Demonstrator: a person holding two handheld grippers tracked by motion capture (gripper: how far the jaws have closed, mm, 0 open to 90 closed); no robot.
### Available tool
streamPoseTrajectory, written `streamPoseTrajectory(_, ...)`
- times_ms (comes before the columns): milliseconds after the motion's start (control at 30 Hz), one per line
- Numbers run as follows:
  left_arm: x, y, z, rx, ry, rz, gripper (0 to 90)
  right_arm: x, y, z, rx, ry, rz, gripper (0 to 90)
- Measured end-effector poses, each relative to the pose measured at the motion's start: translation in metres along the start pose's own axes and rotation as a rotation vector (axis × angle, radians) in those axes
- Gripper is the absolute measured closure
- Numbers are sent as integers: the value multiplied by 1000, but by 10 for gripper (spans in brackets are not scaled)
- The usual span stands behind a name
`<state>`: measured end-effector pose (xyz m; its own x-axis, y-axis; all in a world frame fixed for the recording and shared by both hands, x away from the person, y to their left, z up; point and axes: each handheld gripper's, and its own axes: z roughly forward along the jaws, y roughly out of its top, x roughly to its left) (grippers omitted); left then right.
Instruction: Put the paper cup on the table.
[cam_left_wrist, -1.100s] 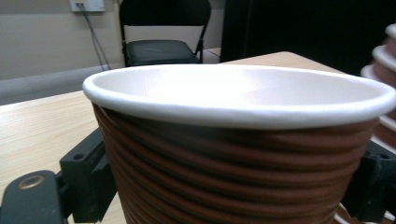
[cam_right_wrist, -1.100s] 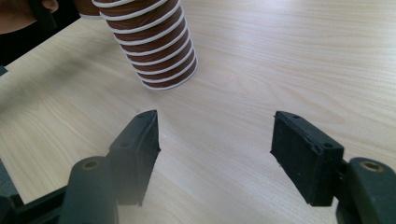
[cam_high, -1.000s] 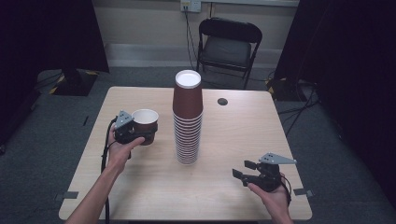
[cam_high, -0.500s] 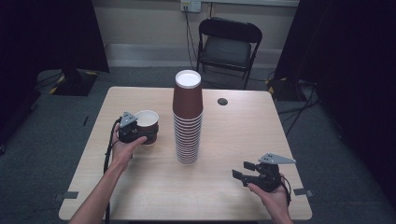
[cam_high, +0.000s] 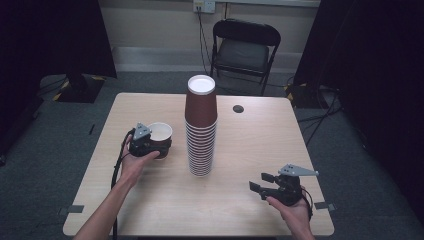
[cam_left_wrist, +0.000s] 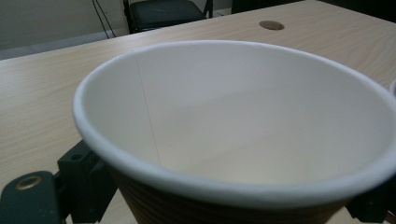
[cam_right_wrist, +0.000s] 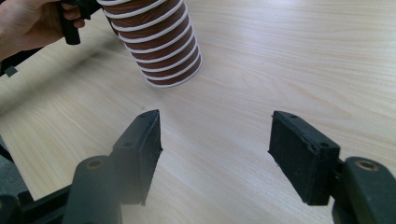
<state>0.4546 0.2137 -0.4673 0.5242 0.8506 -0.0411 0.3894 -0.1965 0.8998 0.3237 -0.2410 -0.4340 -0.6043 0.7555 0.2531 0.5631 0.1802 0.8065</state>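
The left gripper (cam_high: 150, 145) clamps a single brown paper cup (cam_high: 160, 135), upright with its mouth up, just left of the tall cup stack (cam_high: 201, 130). The right gripper (cam_high: 267, 184) rests spread and empty, farther off.

Brown ribbed cup (cam_high: 161, 137) with white inside, brown white-rimmed cup stack (cam_high: 201, 131), pale wood-grain table (cam_high: 250, 150), black claws

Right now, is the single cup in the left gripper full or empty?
Empty. The left gripper view looks into the cup and shows only bare white inner wall. It stands mouth up between the left gripper fingers.
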Motion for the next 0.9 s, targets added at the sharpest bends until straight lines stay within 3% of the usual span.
streamPoseTrajectory(233, 0, -6, -5, 33, 0, 28, 100, 1, 0, -1, -7, 5, -6, 342)
streamPoseTrajectory(400, 5, -8, -6, 37, -3, 9, 109, 1, -1, 0, -3, 8, -8, 343)
streamPoseTrajectory(533, 5, -10, -3, 59, 4, 23, 117, 2, 0, 0, -5, 9, -8, 340)
streamPoseTrajectory(667, 5, -13, 0, 86, -2, 3, 129, 2, -1, 0, -8, 13, -9, 350)
streamPoseTrajectory(800, 3, -15, 0, 121, 28, 17, 146, 1, -1, -2, -17, 10, -6, 349)
streamPoseTrajectory(900, 3, -16, 0, 143, 27, 35, 154, 1, -1, -3, -18, 9, -4, 348)
